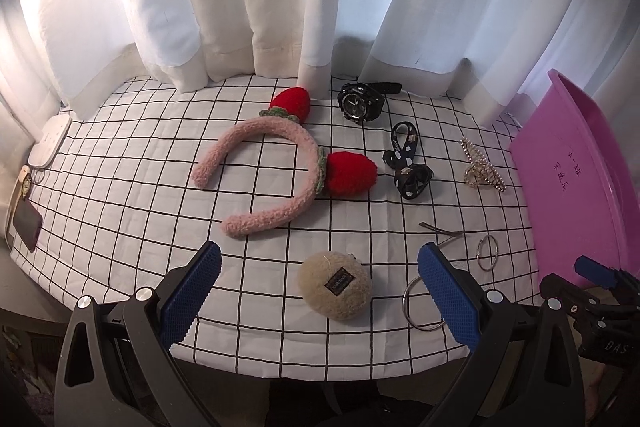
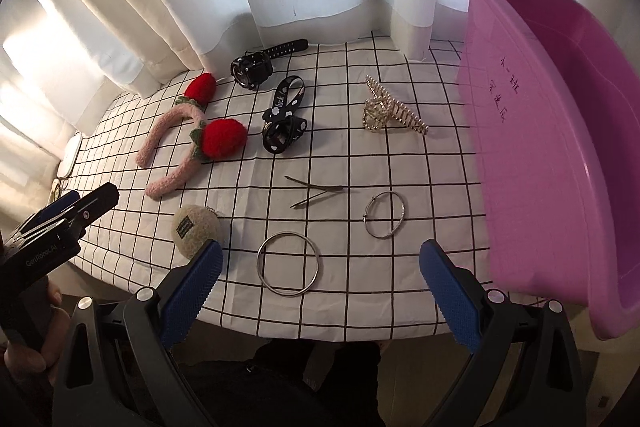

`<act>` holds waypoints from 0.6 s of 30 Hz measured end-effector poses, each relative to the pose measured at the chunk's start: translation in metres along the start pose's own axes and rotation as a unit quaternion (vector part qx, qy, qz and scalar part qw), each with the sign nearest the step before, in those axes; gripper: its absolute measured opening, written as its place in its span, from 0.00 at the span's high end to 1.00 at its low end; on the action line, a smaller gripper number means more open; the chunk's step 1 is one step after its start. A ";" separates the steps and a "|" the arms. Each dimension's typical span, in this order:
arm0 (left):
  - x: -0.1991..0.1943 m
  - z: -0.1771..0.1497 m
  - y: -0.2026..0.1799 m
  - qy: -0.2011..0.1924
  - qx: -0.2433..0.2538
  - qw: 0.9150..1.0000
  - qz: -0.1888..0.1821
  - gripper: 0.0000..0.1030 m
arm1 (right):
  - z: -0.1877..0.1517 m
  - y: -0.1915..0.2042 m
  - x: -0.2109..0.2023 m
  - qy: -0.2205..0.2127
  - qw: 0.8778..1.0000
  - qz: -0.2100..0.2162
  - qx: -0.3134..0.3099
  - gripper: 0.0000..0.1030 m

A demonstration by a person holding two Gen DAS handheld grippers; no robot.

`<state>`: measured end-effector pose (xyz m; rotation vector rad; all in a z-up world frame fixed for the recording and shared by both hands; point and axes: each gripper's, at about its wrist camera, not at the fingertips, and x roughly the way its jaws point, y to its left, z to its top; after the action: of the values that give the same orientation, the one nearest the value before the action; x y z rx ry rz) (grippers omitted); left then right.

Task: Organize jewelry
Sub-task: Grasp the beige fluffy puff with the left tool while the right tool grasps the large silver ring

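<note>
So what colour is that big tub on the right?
The tub is pink-purple, with dark handwriting on its side; clearest in the right wrist view.

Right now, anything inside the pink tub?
Nothing shows in the visible part of the pink tub: only its bare inner wall is seen. Its near wall hides the floor. The items on show all lie outside on the checked cloth.

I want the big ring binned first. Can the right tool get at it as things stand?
Probably yes. The big ring lies flat on the cloth just ahead of the open right tool, between its finger lines, with nothing over it. The puff sits apart to its left. A thin flat ring may be fiddly to pinch.
</note>
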<state>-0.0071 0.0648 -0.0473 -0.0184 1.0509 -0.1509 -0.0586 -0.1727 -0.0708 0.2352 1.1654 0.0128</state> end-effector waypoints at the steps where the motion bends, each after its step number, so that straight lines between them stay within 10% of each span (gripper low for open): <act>1: 0.004 -0.006 0.004 -0.001 0.003 1.000 -0.001 0.06 | -0.003 0.000 0.009 0.009 1.000 0.005 -0.001 0.09; 18: 0.087 -0.062 -0.005 0.010 0.132 0.991 -0.031 0.06 | -0.046 0.030 0.124 0.061 0.996 -0.011 -0.070 0.09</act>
<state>-0.0187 0.0516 -0.1530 0.1905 1.0444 -0.3469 -0.0482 -0.1190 -0.1950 0.0979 1.2830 0.0908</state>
